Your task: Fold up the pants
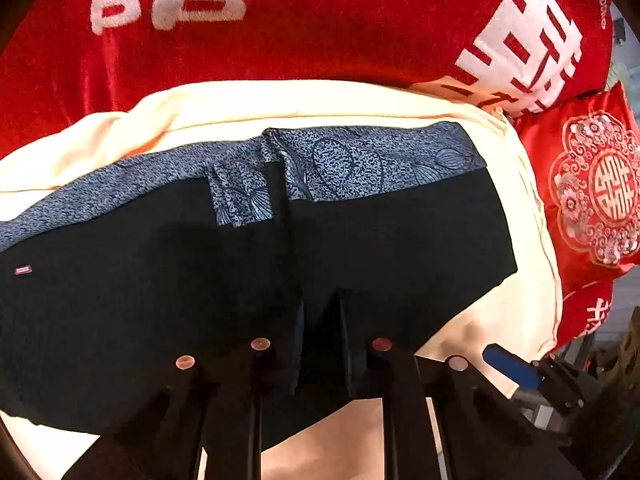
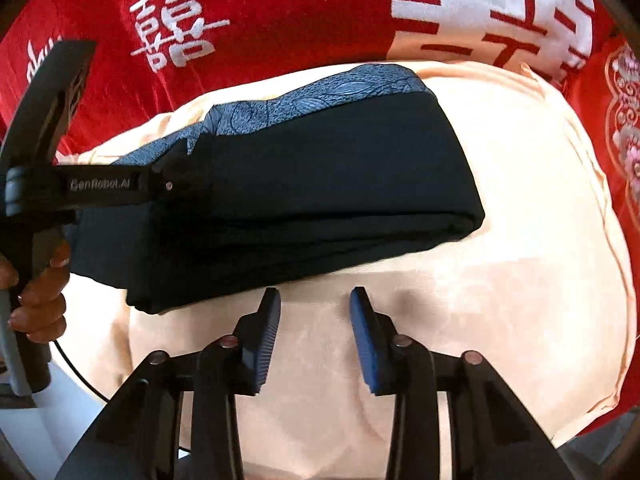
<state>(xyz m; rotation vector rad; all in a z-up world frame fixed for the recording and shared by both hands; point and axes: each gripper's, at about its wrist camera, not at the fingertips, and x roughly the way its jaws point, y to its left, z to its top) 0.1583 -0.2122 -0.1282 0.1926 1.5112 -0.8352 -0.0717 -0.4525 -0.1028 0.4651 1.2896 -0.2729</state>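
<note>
Pants (image 2: 304, 184) lie already folded into a thick dark bundle with several layers, on a cream cushion (image 2: 500, 280). A band of blue patterned cloth (image 1: 360, 160) shows along the far edge of the bundle. I judge that the main folds are done; what is left is perhaps one last pressing or a small correction, because in the left view the fabric has a crease in the middle and the patterned band is doubled over there.

The left gripper (image 1: 320, 312) is low over the pants, its fingers dark against the dark cloth, so I cannot tell if they pinch the fabric or only rest on it. The right gripper (image 2: 315, 300) has its blue pads (image 2: 364, 320) spread apart and holds nothing; it stands just beside the near edge of the bundle, over the bare cushion.

Behind the cushion there is a red cloth (image 2: 280, 20) with big white characters. At the right lies a red embroidered pillow (image 1: 592, 200). Little of the room is visible; only some dark equipment shows at the edges.
</note>
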